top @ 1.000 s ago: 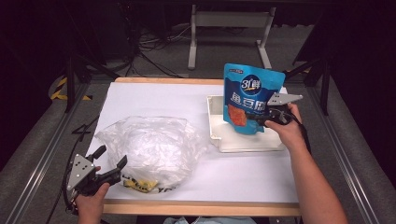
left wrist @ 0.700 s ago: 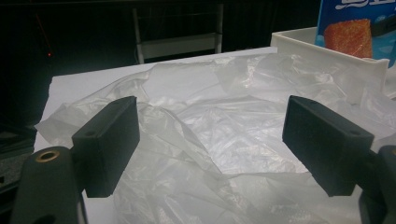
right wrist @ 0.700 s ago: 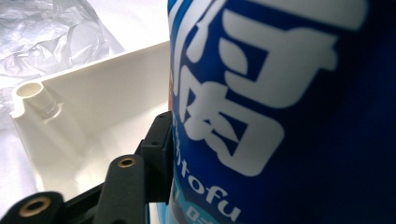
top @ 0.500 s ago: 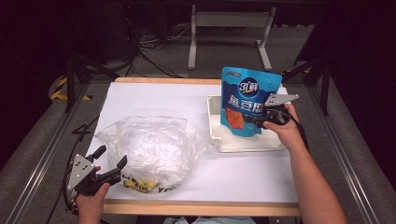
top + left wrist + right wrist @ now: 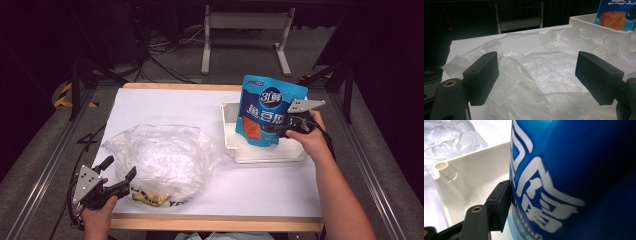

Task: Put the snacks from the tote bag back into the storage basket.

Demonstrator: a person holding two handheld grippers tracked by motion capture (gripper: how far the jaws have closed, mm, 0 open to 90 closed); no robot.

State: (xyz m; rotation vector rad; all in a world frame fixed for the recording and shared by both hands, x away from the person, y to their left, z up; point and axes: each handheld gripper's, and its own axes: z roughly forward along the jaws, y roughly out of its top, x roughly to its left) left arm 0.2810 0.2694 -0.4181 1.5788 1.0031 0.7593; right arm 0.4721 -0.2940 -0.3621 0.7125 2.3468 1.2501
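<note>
The right tongs sit at the blue pouch, which stands upright in the one white tray by the bench's right edge; their jaws have just been opening, and whether they still pinch it I cannot tell. The left tongs are spread at the near left corner, touching one crumpled clear plastic bag, beside the tray.

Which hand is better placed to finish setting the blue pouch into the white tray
Right. The right gripper is at the blue pouch, standing in the white tray; its jaws have just been opening. The left gripper sits by the plastic bag.
</note>
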